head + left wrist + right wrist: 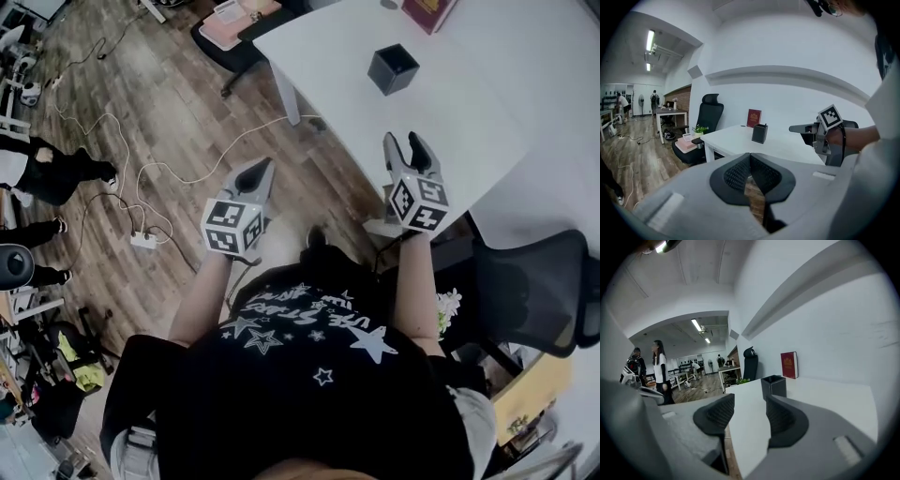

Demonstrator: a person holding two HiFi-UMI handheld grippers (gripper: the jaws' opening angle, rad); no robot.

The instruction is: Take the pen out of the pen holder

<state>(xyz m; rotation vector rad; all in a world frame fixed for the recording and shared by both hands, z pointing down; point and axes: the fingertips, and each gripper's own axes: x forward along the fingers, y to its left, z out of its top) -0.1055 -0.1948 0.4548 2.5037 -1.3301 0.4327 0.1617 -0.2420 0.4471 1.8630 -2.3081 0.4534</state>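
Left tool is clenched with nothing in it: in the left gripper view its 2 dark ribbed pads meet at their tips, and only a sliver of wooden floor shows lower down between them. It hangs over that floor, off the left of the white table. Right tool is released, its 2 jaws standing apart and empty, with its tips at the table's near edge. In the right gripper view the table edge and the pen holder show through the gap. The pen holder is a small black box, square in plan and open at the top, standing upright on the bare table top well ahead of the right tool and apart from both tools. Its inside is dark in the head view, and the pen cannot be made out there. A red book stands at the far side of the table, beyond the holder and close to the wall. A black office chair sits to the person's right beside the table, and white cables trail across the floor on the left.
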